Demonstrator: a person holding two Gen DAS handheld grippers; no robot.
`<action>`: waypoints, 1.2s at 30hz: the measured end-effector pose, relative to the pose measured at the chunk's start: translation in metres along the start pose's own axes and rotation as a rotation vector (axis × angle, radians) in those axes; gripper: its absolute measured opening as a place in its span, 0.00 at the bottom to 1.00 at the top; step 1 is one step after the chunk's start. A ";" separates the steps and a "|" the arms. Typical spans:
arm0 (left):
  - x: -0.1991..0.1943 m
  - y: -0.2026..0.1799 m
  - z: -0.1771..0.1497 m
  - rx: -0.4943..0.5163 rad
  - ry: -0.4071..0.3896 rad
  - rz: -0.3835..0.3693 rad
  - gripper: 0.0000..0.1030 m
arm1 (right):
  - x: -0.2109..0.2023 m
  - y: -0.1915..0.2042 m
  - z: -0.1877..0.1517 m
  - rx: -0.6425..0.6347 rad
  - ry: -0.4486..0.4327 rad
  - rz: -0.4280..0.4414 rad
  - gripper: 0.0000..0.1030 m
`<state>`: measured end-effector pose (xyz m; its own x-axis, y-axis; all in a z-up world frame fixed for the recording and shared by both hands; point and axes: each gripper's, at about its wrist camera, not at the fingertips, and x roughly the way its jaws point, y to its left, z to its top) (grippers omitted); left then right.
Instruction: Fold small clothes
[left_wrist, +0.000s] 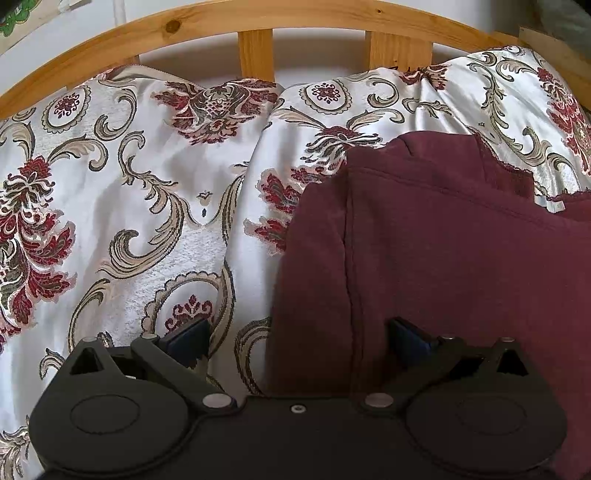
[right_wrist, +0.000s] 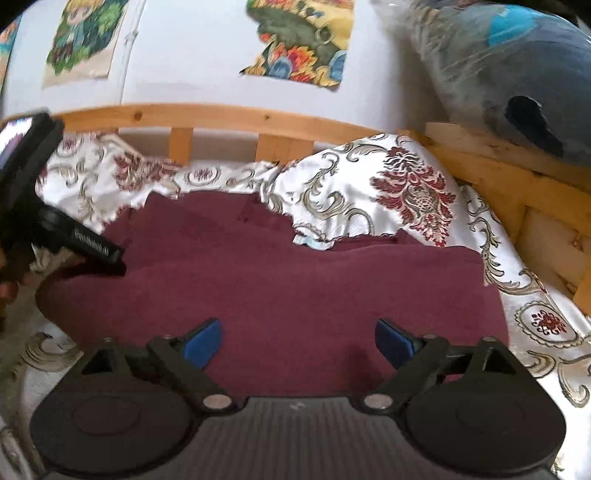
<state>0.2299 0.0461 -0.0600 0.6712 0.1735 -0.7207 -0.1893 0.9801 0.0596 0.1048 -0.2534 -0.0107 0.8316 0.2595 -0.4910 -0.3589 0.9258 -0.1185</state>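
Note:
A maroon knit garment (left_wrist: 443, 258) lies flat on the patterned bedspread (left_wrist: 129, 206), with a seam running down its left side. My left gripper (left_wrist: 297, 341) is open above its left edge; the right finger is over the cloth and the left finger (left_wrist: 188, 338) over the bedspread. In the right wrist view the same garment (right_wrist: 277, 280) spreads wide across the bed, and my right gripper (right_wrist: 299, 343) hangs open over its near edge with nothing pinched between the blue pads (right_wrist: 205, 343). The left tool's black body (right_wrist: 70, 236) shows at the garment's left end, held by a hand.
A wooden bed rail (right_wrist: 221, 114) with slats runs behind the bedspread (right_wrist: 406, 192). A wooden side frame (right_wrist: 517, 177) stands on the right, with a blue-grey plush toy (right_wrist: 517, 74) in clear wrap above it. Colourful pictures (right_wrist: 303, 40) hang on the white wall.

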 end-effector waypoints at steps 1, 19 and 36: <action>-0.001 0.000 0.001 -0.001 0.002 0.000 1.00 | 0.000 0.001 -0.002 -0.001 0.005 -0.006 0.97; -0.086 0.039 -0.031 -0.198 -0.022 -0.068 0.99 | 0.010 -0.015 -0.011 0.102 0.104 0.053 1.00; -0.072 0.023 -0.071 -0.293 0.205 -0.205 0.99 | 0.011 -0.012 -0.011 0.092 0.117 0.044 1.00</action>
<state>0.1267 0.0496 -0.0554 0.5653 -0.0745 -0.8215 -0.2820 0.9185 -0.2773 0.1135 -0.2651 -0.0245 0.7589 0.2711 -0.5921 -0.3490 0.9369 -0.0183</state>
